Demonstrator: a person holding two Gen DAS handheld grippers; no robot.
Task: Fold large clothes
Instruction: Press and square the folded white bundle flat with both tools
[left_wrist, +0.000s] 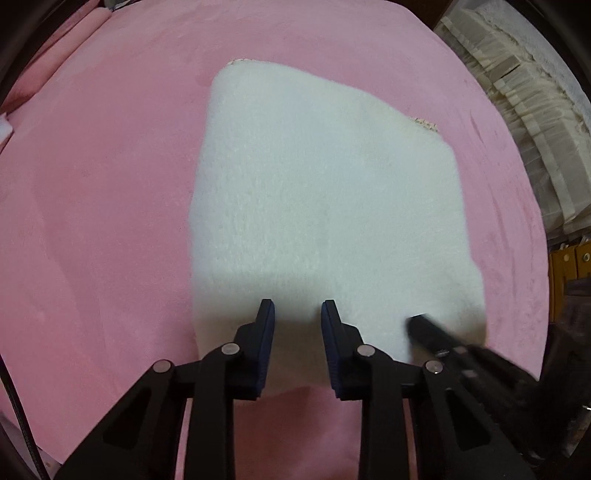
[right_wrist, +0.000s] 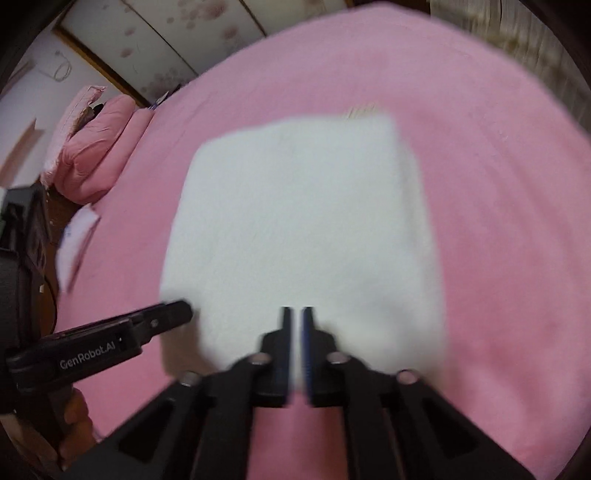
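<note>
**White fleece folded square on pink bed**

Left hand-held gripper (left_wrist: 297, 308) hangs released over the near edge of the folded white fleece garment (left_wrist: 325, 206), mid-bed (left_wrist: 92, 221). Right hand-held gripper (right_wrist: 297, 314), nearly closed, holds nothing; folding looks done.

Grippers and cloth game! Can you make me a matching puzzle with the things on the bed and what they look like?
Things:
1. left gripper
2. right gripper
3. cloth
4. bed cover

Looks:
A. pink
B. white, fluffy, folded into a block
C. fingers set wide apart
D. fingers nearly together

Pairs: 1-C, 2-D, 3-B, 4-A
</note>
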